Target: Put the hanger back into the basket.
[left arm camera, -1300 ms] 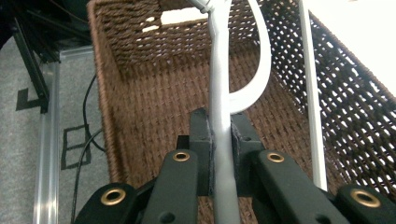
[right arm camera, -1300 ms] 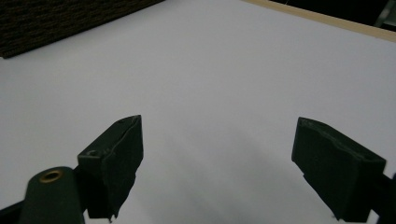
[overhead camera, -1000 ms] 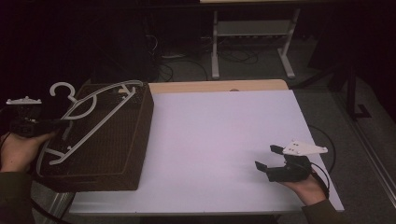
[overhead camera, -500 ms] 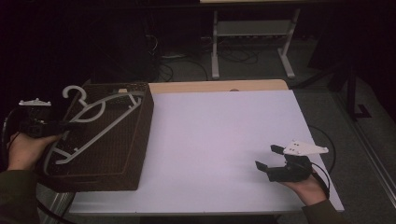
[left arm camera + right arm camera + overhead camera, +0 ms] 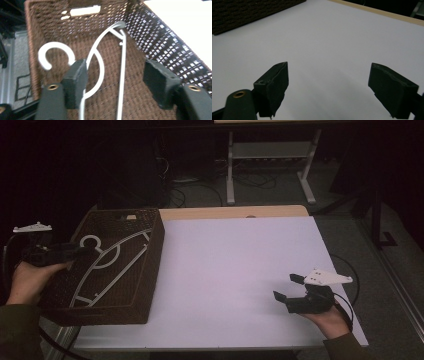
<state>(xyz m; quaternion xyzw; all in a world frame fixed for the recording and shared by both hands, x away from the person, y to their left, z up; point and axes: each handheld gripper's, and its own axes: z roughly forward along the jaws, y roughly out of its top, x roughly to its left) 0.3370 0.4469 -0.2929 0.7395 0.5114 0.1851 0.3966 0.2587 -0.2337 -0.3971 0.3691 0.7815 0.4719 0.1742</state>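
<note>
A white wire hanger [image 5: 107, 265] lies flat inside the brown woven basket [image 5: 150, 270] at the table's left end. In the left gripper view its hook [image 5: 53, 53] and curved arm [image 5: 100, 62] rest on the basket floor [image 5: 140, 100]. My left gripper [image 5: 81, 251] hovers over the basket's left rim. Its jaws have just been opening and now stand apart [image 5: 116, 72] above the hanger, with no pad pressing on it. My right gripper [image 5: 288, 287] rests near the table's front right, open over the bare white top [image 5: 329, 72].
The white tabletop [image 5: 235, 265] stretches between the basket and the right hand, with a wooden strip [image 5: 235, 212] along its far edge. Behind the table, a metal stand [image 5: 270, 155] and cables sit on the dark floor.
The hanger, earlier held tilted above the basket's rim, now lies inside the basket. The left gripper has let it go and opened. The right gripper has not moved.
</note>
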